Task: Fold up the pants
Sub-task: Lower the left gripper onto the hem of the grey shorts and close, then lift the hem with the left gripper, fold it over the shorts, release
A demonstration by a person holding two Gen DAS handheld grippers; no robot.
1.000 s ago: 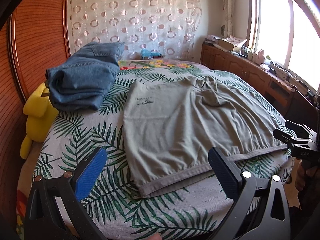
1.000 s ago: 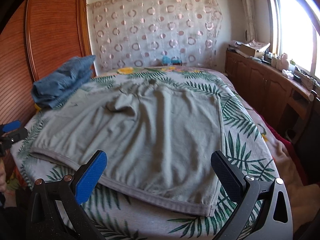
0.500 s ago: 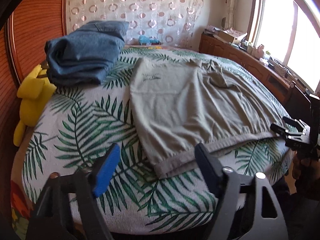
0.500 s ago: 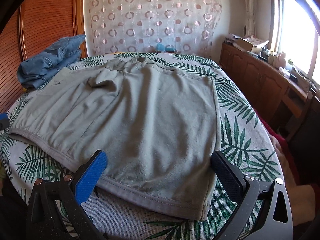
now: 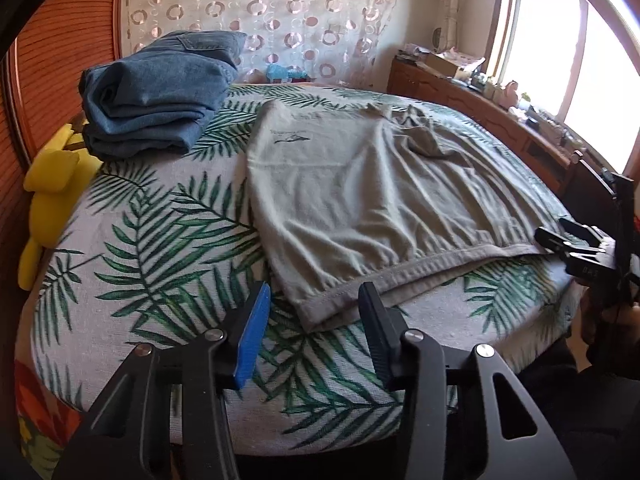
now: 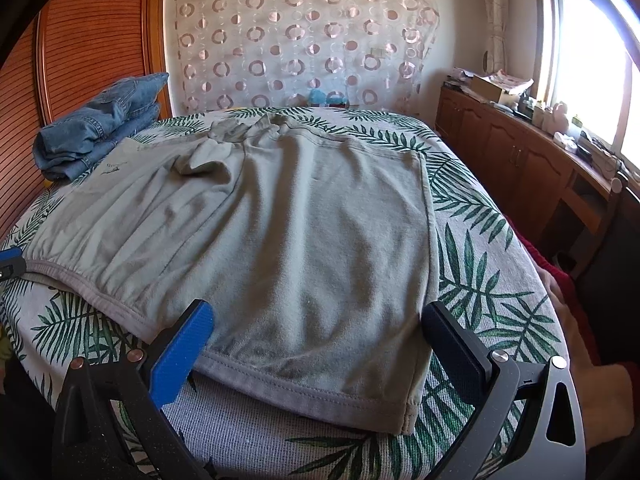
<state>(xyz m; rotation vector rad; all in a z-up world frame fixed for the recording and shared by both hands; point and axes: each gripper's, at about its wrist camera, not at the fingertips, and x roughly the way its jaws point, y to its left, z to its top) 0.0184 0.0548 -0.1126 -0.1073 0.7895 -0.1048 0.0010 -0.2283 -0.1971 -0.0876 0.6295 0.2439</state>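
Observation:
Grey-green pants (image 5: 360, 200) lie spread flat on a bed with a palm-leaf cover (image 5: 160, 248); they also show in the right wrist view (image 6: 300, 232). My left gripper (image 5: 314, 312) is open, its jaws narrowed on either side of the near left waistband corner, without touching it. My right gripper (image 6: 316, 332) is wide open just in front of the near hem. The right gripper also shows at the right edge of the left wrist view (image 5: 560, 240), by the pants' other corner.
Folded blue jeans (image 5: 156, 92) are stacked at the bed's far left, also in the right wrist view (image 6: 96, 132). A yellow plush toy (image 5: 48, 184) sits at the left edge. Wooden cabinets (image 6: 520, 160) line the right wall under a window.
My left gripper has come down toward the waistband corner and its jaws have narrowed. My right gripper has moved in closer to the near hem and stays wide open.

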